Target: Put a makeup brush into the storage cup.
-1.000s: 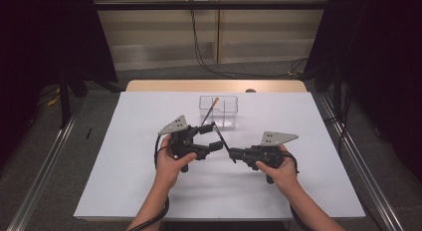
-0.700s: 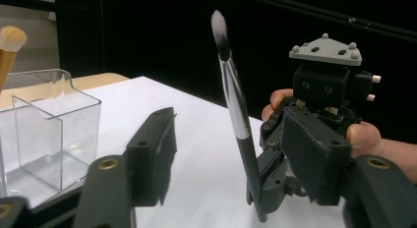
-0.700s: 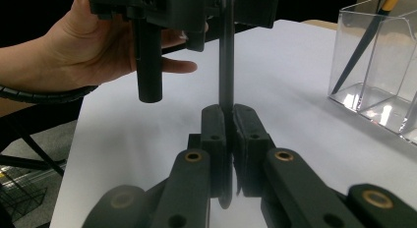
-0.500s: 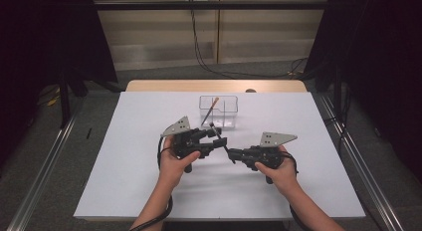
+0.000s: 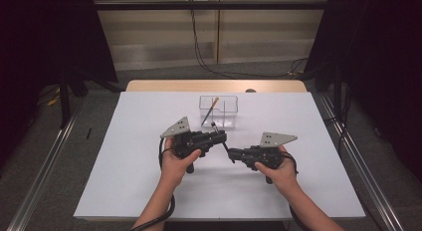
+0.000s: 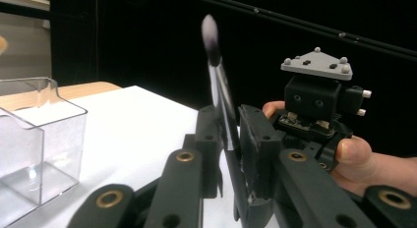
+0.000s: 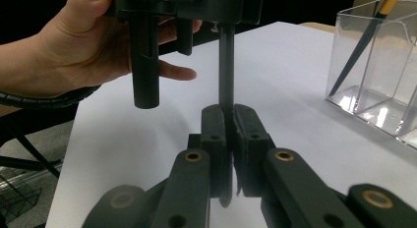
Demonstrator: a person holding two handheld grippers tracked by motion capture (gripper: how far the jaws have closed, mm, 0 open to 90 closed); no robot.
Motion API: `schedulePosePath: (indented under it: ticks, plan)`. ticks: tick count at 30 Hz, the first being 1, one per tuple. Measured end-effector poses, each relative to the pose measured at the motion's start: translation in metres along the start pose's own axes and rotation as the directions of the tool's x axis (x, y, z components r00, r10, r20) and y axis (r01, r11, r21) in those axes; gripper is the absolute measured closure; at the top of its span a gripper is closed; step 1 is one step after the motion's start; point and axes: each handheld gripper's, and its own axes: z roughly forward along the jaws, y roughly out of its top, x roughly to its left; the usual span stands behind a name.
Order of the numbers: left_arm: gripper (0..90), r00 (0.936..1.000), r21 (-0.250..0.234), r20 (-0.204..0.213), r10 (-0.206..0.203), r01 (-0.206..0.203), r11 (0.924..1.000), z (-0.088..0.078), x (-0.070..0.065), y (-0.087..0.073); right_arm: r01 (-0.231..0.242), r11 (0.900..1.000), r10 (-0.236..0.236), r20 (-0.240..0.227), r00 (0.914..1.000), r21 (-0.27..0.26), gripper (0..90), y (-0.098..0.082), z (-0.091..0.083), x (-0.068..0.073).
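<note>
Left tongs just closed, now clamped on a slim black brush, dark bristle tip up and blurred in the left gripper view. Right tongs clamped on the same brush lower down (handle pinched between the pads). Brush held above the white bench, between both hands, near a clear divided container holding an orange-tipped stick.
</note>
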Motion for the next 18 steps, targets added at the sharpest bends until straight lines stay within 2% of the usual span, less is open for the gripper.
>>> schedulePosePath:
  ticks: [10,18]
  plan:
    - [83.0,0.9997,0.018,0.015,0.018,-0.019,0.9997,0.0043,-0.0042,0.0022,0.002,1.0,-0.002,-0.001,1.0,0.004,85.0,-0.0017,0.0029,0.0015]
    - [82.9,0.9993,0.033,0.006,0.038,-0.038,0.9987,0.0039,-0.0061,0.004,-0.001,1.0,0.001,-0.001,1.0,0.004,84.2,-0.002,0.0021,0.0025]
